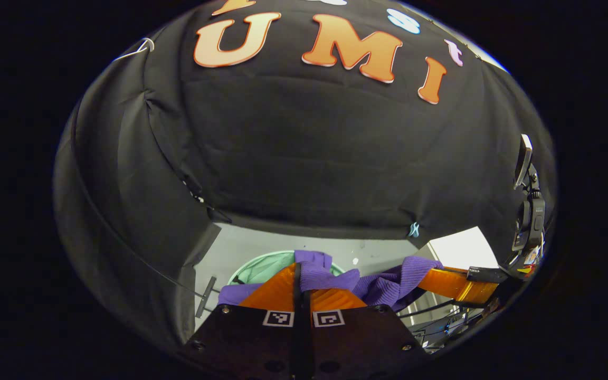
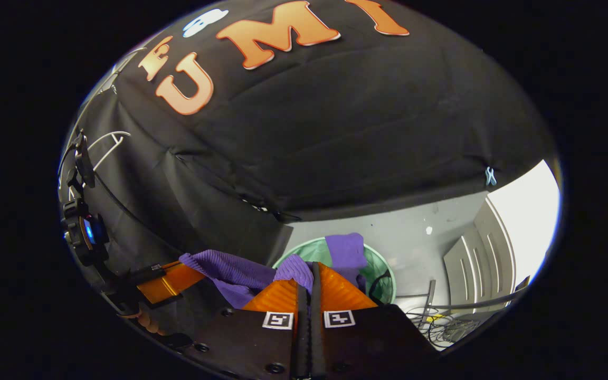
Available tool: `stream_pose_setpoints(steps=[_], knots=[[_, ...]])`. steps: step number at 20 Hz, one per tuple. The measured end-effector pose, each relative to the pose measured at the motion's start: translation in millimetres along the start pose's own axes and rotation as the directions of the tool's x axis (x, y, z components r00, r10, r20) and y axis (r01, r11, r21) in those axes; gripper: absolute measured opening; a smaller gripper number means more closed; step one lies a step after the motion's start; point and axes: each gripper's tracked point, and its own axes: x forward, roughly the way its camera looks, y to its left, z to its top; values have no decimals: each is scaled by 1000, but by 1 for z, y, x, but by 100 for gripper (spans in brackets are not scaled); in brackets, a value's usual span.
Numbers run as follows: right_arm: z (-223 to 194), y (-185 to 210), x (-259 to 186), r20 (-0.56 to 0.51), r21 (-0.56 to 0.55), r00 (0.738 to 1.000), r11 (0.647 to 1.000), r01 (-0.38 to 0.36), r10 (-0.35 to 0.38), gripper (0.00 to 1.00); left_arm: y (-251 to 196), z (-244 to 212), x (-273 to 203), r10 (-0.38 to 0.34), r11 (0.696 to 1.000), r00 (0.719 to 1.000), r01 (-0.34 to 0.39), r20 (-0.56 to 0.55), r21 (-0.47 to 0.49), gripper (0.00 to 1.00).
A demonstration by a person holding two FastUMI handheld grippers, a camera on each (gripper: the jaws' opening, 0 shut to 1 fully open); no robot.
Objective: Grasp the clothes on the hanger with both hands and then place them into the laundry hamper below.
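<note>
we see the purple knitted garment (image 1: 383, 287) stretched between our two grippers, above the green mesh laundry hamper (image 1: 259, 266) that stands on the grey floor (image 1: 367, 250) below the hem of the black cloth wall. in the left gripper view the left gripper (image 1: 302, 287) has its fingers pressed together on a bunched fold of the garment, and the cloth runs from there toward the right gripper (image 1: 454, 285), whose fingers also sit in the fabric at the right side of that view. in the right gripper view the right gripper (image 2: 309, 282) has its fingers clamped on the purple garment (image 2: 235, 272), with a flap of it standing up just past the tips, in front of the hamper's rim (image 2: 304, 248). from there the cloth sags slightly and reaches the left gripper (image 2: 169, 279) at the left side of that view. beyond the hamper (image 2: 380, 279) lie some loose cables (image 2: 436, 322) on the floor (image 2: 415, 221), near a pale panelled door (image 2: 475, 258).
</note>
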Motion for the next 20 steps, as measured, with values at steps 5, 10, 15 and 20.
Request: stream_pose_setpoints(steps=[5,10,15,20], knots=[[-51,-23,48,-84,4,994,997,71,-71,8,22,-49,39,38,999,991,-35,-129,23,0],[-98,-40,90,-189,-4,969,987,160,-158,8,38,-100,59,72,995,957,-52,-282,80,0],[-137,-49,95,-286,-47,929,972,230,-234,9,49,-141,57,96,995,912,-85,-400,44,8],[-140,-45,90,-293,-36,919,964,264,-263,28,61,-141,57,90,996,916,-91,-391,17,49]])
